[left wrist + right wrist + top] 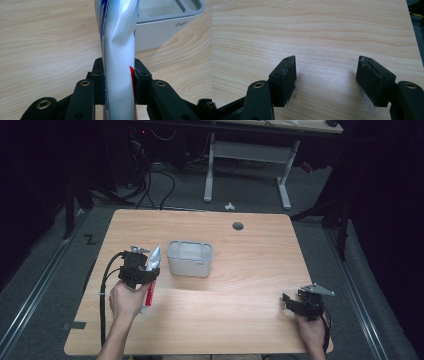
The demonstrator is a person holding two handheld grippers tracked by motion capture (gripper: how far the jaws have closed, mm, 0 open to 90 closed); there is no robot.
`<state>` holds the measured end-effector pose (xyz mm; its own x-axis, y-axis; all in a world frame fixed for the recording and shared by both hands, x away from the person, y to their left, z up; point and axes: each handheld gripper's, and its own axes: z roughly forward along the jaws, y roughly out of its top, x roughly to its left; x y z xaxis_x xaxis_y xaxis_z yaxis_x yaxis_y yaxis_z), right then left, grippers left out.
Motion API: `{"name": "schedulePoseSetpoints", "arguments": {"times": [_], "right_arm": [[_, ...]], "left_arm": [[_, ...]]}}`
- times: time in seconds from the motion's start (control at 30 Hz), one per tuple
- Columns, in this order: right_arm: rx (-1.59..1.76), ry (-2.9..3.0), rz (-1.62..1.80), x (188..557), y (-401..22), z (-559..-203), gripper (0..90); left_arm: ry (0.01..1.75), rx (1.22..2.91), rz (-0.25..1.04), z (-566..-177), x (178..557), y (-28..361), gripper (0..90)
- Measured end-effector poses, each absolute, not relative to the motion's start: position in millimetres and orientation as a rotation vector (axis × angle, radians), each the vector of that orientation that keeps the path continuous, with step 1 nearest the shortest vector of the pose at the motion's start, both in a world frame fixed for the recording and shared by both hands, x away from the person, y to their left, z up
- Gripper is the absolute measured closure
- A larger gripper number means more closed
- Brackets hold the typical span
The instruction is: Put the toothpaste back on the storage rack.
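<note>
High view shows your left gripper (pixel 145 272) pinching a toothpaste tube (pixel 151 279) around its middle, near the left side of the table (pixel 250 270). The tube's long axis runs near-to-far, with its flat crimped end leaning toward the grey holder (pixel 189 258). That holder sits just to the right and slightly farther off, so you probably need to carry the tube right and stand it upright over a compartment. Your right gripper (pixel 292 302) rests well apart at the near right, jaws spread with nothing between them.
</note>
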<state>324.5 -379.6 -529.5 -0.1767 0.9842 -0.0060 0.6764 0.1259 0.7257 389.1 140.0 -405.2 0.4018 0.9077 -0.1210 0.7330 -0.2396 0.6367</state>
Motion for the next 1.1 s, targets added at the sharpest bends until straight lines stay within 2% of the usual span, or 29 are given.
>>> {"name": "schedulePoseSetpoints", "arguments": {"times": [1.1], "right_arm": [[1.598,1.919,0.821,324.3,-379.3,-529.4,32.4]], "left_arm": [[1.264,2.037,0.361,-372.8,414.3,98.8,69.1]]}}
